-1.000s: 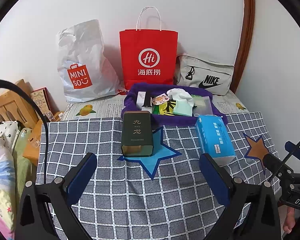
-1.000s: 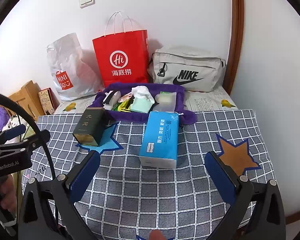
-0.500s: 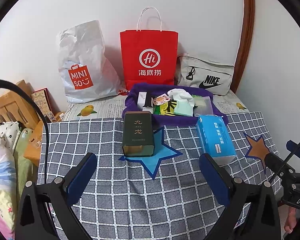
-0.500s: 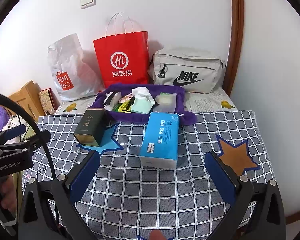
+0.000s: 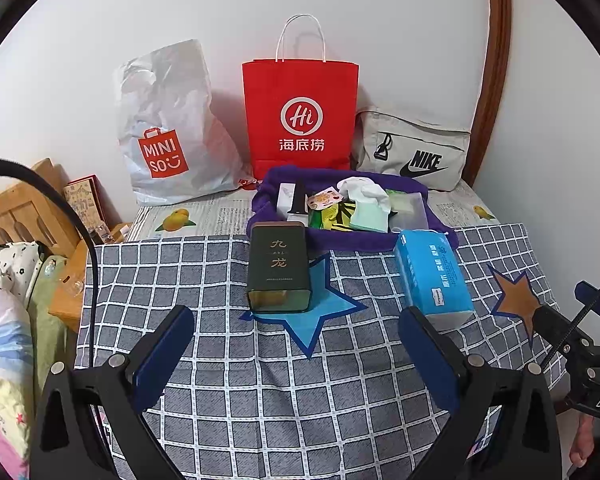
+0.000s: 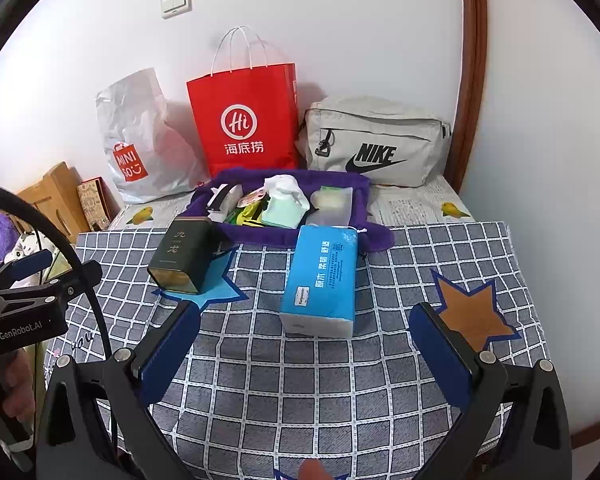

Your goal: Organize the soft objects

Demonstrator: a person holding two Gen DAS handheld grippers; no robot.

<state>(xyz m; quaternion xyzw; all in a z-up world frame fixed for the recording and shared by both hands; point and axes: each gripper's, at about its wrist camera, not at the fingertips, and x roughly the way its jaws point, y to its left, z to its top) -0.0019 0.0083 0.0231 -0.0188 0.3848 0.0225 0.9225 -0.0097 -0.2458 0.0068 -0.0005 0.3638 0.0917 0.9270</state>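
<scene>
Moved: nothing much, both views creep slightly closer
Left gripper [image 5: 296,344]: fingers wide apart, empty
Right gripper [image 6: 306,342]: same
Tissue pack [image 6: 322,280]: mid-cloth, by purple tray [image 6: 374,236]

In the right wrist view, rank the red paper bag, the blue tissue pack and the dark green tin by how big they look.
1. red paper bag, largest.
2. blue tissue pack, though it lies nearer the camera, which enlarges it.
3. dark green tin, smallest.
</scene>
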